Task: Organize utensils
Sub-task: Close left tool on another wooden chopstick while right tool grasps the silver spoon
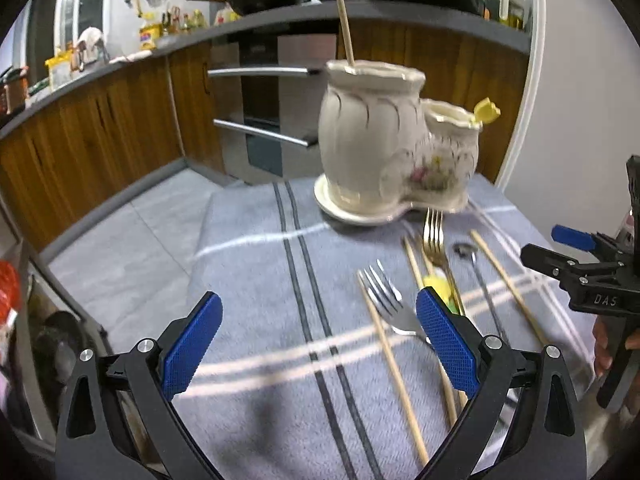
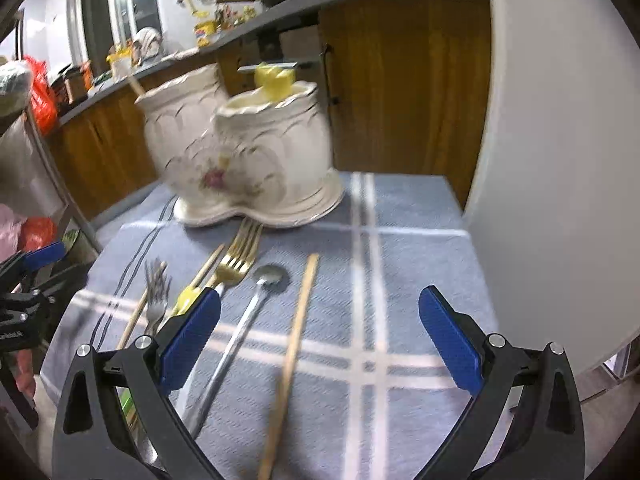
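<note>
The utensils lay loose on the blue striped cloth (image 2: 400,208) that covered the worktop, in front of a cream two-pot ceramic holder (image 2: 244,152). In the right wrist view a gold fork (image 2: 236,256) pointed its tines toward the holder's base, with a steel spoon (image 2: 256,300) just beside it at 3 o'clock and a wooden chopstick (image 2: 294,344) beyond that. A silver fork (image 2: 156,296) lay at 9 o'clock of the gold fork, near a yellow-topped utensil (image 2: 188,296) and more chopsticks.

In the holder, one chopstick (image 1: 345,24) stood upright in the taller pot, and a yellow piece (image 1: 487,111) showed at the rim of the lower pot.

The left hand-held gripper (image 1: 320,340) hung above the cloth with its jaws wide and nothing between them. The right hand-held gripper (image 2: 320,340) was likewise spread wide and empty, over the spoon and chopstick. Wooden kitchen cabinets (image 1: 100,128) stood behind.
</note>
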Available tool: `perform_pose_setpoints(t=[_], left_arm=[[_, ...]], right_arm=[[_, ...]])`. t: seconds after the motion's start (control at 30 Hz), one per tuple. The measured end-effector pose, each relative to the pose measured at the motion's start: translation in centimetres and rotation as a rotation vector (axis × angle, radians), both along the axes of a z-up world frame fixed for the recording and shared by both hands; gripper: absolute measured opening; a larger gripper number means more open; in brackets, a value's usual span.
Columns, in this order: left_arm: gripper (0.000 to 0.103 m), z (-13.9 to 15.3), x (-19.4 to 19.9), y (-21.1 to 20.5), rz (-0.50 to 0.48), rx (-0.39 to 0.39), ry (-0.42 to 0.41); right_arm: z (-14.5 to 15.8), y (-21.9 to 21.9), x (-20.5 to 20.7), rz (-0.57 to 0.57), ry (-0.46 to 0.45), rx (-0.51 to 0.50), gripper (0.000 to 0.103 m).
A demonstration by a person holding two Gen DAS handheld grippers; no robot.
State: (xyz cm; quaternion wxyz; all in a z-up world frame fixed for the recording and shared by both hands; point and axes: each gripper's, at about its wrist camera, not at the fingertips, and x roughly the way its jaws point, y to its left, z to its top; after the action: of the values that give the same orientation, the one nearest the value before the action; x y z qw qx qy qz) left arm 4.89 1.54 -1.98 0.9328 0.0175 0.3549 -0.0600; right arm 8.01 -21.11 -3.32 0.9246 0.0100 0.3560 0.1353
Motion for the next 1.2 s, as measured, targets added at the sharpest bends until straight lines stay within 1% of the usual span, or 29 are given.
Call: perform_pose_setpoints(t=[0.1,0.2,0.27,0.3,0.33,0.37,0.4,0.43,0.47,0.53,0.57,0.63,0.67,0.73,0.8,0.93,1.17,1.2], left_arm=[[0.097,-0.4,0.0,-0.4,-0.008,0.019,0.014],[0.096,-0.9,0.2,-0.6,-0.017,0.031,0.044],[0.094,-1.0,0.2,-0.8,-0.033,0.034,0.055],[0.092,-1.1,0.1,-1.0,-0.044,0.036,0.06],[0.087,-1.2,0.1,-1.1,-0.055,0.037,0.065],[0.084,-1.2,0.0,-1.3,-0.067,0.039,0.072],[0.078,-1.3,0.0,-1.5,-0.081,0.041,0.082],[0.072,-1.5,-0.1,-1.7,-0.098,0.04,0.093],[0.069,-1.6,-0.1,-1.9,-0.109,0.041,0.101],[0.059,-1.8,-0.3,-2.5,-0.142,0.036,0.122],[0.056,-1.9,-0.3,-2.7,-0.151,0.037,0.128],[0.048,-2.1,-0.4,-3.2,-0.166,0.041,0.143],[0.046,-2.2,-0.5,-3.3,-0.171,0.04,0.148],[0.039,-2.6,-0.4,-3.6,-0.177,0.043,0.165],[0.035,-3.0,-0.2,-3.7,-0.178,0.047,0.179],[0.03,-3.6,0.0,-3.9,-0.176,0.059,0.197],[0.029,-3.7,0.3,-4.6,-0.167,0.102,0.175],[0.026,-3.7,0.4,-4.7,-0.164,0.11,0.171]], right_arm=[[-0.2,1.3,-0.2,0.025,-0.009,-0.042,0.096],[-0.6,2.2,-0.2,0.044,0.002,-0.08,0.083],[-1.0,2.6,-0.1,0.059,0.015,-0.093,0.068],[-1.1,2.8,-0.1,0.069,0.025,-0.096,0.064],[-1.1,2.9,-0.1,0.078,0.032,-0.091,0.057],[-1.2,3.0,0.2,0.087,0.039,-0.085,0.053],[-1.3,3.2,0.2,0.095,0.047,-0.081,0.051],[-1.3,3.2,0.3,0.101,0.05,-0.079,0.046],[-1.3,3.4,0.3,0.109,0.055,-0.075,0.041],[-1.4,3.5,0.4,0.123,0.072,-0.059,0.037],[-1.5,3.7,0.5,0.127,0.08,-0.051,0.033],[-1.7,3.9,0.7,0.126,0.092,-0.053,0.031],[-1.8,4.0,0.8,0.126,0.096,-0.053,0.03],[-2.1,4.2,1.0,0.126,0.107,-0.056,0.03],[-2.4,4.5,1.3,0.119,0.108,-0.077,0.03],[-3.0,4.9,1.8,0.105,0.118,-0.097,0.03],[-3.1,5.6,2.5,0.1,0.117,-0.135,0.029],[-3.1,5.6,2.7,0.104,0.124,-0.125,0.028]])
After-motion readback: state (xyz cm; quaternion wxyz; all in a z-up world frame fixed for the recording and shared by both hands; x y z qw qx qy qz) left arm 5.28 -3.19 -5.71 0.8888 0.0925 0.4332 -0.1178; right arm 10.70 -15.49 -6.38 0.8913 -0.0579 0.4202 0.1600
